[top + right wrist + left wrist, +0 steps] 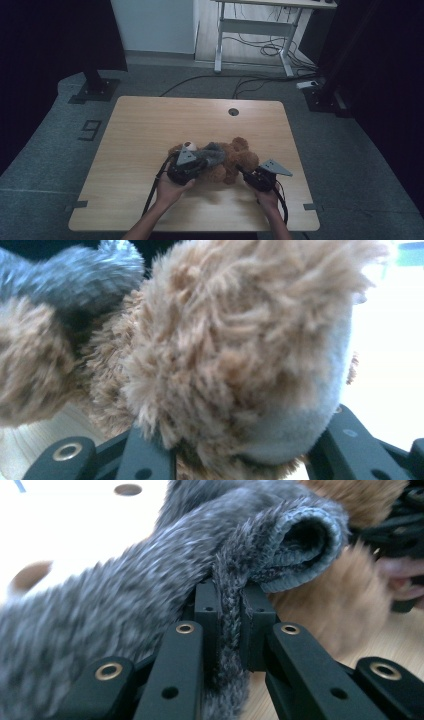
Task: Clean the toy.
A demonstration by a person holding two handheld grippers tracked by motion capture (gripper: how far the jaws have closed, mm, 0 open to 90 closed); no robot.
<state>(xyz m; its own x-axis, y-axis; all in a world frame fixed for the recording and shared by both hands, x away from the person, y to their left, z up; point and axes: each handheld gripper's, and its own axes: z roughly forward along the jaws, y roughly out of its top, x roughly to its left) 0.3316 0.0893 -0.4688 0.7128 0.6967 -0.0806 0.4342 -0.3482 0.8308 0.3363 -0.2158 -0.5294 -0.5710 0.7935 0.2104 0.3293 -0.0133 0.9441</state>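
Observation:
A brown teddy bear (235, 160) lies on the wooden table (150, 125), slightly right of its middle. A grey knitted garment (212, 152) lies over the bear's left part. My left gripper (200, 165) is shut on a fold of this grey knit (150, 580), and the pinched strip runs down between the closed jaws at the left gripper (230, 625). My right gripper (250, 175) is at the bear's right side. It is closed on a furry foot (240, 365) with a pale grey sole, which fills the gap of the right gripper (240, 455).
A round cable hole (233, 111) sits near the table's far edge. Beyond the table stand a white desk frame (260, 30) with loose cables on the floor and a black stand base (95, 90) at the far left. The bare tabletop stretches left and behind the bear.

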